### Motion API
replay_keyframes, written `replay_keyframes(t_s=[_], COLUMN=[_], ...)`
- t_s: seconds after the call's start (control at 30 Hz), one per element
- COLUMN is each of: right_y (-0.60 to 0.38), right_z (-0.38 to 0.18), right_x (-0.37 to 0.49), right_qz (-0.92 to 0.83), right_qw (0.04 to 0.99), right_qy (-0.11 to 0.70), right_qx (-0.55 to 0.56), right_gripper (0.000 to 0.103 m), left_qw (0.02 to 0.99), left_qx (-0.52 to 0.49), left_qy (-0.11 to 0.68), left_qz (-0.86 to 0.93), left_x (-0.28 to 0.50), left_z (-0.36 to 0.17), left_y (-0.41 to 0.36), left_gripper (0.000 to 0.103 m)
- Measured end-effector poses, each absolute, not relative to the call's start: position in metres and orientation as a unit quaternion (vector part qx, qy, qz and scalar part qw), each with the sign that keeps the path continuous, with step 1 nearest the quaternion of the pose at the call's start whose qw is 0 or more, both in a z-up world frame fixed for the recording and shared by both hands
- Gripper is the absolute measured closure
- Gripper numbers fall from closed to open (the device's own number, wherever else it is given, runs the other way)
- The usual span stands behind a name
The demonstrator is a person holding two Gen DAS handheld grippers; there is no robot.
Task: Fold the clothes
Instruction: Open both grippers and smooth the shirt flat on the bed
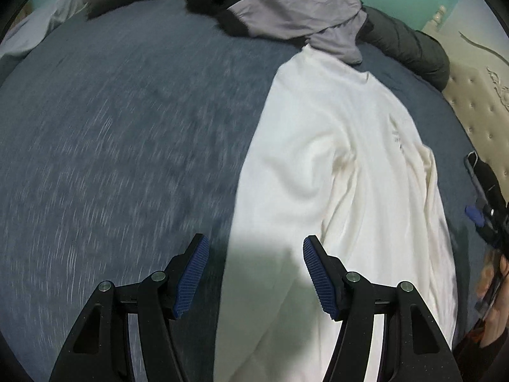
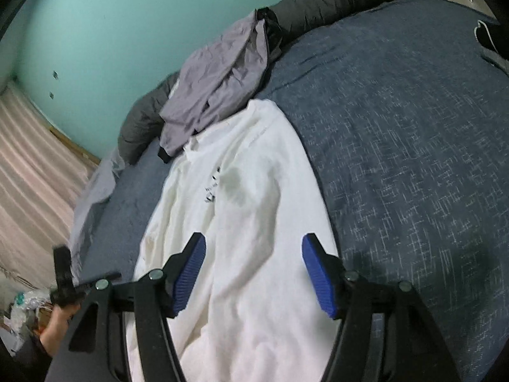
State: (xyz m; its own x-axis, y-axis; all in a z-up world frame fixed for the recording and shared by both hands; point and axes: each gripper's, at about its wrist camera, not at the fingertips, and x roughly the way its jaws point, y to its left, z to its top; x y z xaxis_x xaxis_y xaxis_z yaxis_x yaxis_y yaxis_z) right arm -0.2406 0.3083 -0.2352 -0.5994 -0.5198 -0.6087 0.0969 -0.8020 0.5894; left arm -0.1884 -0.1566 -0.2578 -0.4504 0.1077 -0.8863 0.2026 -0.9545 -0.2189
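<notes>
Your bed (image 1: 111, 133), under its blue-grey heathered cover, carries everything, and the white long-sleeved shirt (image 1: 334, 175) lies on it as one long strip, already narrowed lengthwise. Its long axis runs straight away from you: hem end nearest, collar end far off, tucked just under the grey garment (image 1: 296, 16) in the heap by the dark padded jacket (image 1: 410, 44). That axis is what your next move turns on, which I judge to be a crosswise fold bringing one end over the other. Your right gripper (image 2: 254, 275) hangs squarely over the near end, cloth below both fingers (image 2: 191, 273). Your left gripper (image 1: 255, 278) straddles the shirt's left edge, one finger over bed cover, one over cloth. So the right is better centred. Both sets of fingers stand released, gripping nothing.
</notes>
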Motion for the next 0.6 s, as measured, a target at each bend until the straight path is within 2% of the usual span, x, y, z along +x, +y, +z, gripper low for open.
replay_keyframes(t_s=[0.37,0.6], right_y=[0.313,0.313], right_z=[-0.241,-0.238], right_x=[-0.242,-0.242], right_qz=[-0.844,-0.844], right_qw=[0.189,0.195], right_qy=[-0.296,-0.3], right_qx=[0.404,0.399], right_gripper=[0.039,0.039], left_qw=[0.049,0.054], left_qx=[0.544,0.558], left_qy=[0.176,0.161], left_qz=[-0.819,-0.813], left_x=[-0.147,-0.136], left_z=[-0.278,-0.282], left_y=[-0.157,-0.155], left_gripper=[0.037,0.037])
